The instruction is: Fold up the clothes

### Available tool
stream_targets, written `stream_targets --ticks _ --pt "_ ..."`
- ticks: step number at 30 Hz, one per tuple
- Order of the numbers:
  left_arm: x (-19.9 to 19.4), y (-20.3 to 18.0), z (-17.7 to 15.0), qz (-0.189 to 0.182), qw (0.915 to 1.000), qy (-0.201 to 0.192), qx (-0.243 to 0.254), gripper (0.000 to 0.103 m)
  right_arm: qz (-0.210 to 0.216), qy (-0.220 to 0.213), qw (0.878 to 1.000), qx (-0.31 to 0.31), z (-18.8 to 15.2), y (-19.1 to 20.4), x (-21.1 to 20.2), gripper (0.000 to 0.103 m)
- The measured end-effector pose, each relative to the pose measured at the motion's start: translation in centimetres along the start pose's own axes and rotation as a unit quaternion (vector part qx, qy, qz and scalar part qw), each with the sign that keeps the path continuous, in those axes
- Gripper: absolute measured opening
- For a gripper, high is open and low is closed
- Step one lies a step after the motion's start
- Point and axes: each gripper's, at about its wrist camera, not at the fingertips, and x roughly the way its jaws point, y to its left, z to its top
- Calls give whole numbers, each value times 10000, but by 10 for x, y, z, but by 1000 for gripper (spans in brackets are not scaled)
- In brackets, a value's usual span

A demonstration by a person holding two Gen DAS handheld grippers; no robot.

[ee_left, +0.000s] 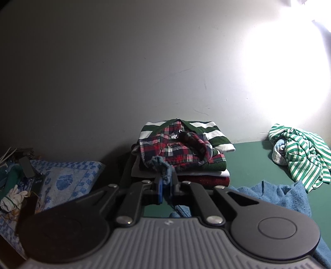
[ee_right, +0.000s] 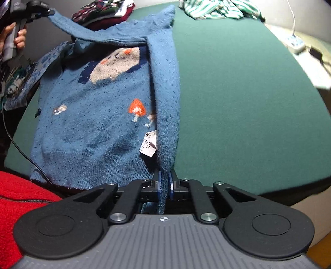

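Green table [ee_right: 238, 93] bears blue sweater [ee_right: 93, 124]; both grippers' fingers pinch it.

A: Which colours are seen on the sweater [ee_right: 97, 115]?
B: Blue knit, flecked darker, with an orange mushroom [ee_right: 137, 108] and a beige patch.
A: And elsewhere?
B: The table [ee_right: 238, 103] is covered in green; a red, white and navy plaid shirt [ee_left: 175, 149] is stacked; green-and-white stripes are seen on a top [ee_left: 300, 153].

The blue sweater [ee_right: 93, 124] hides most of the folded pile [ee_right: 103, 12] behind it. Its hem disappears under the right gripper [ee_right: 164, 182]. The tag [ee_right: 149, 145] text near that hem is too small to read.
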Motion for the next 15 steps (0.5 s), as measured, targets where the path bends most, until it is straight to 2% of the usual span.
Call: stream_targets --ticks 5,10,15 --pt "-2 6 5 111 9999 -51 36 1 8 -235 9992 -332 12 6 -19 7" --pt "1 13 7 197 9998 -40 12 1 181 -59 9917 -1269 20 27 -21 7" --pt "7 16 14 298 9995 -89 67 1 641 146 9814 -1803 23 40 -18 7"
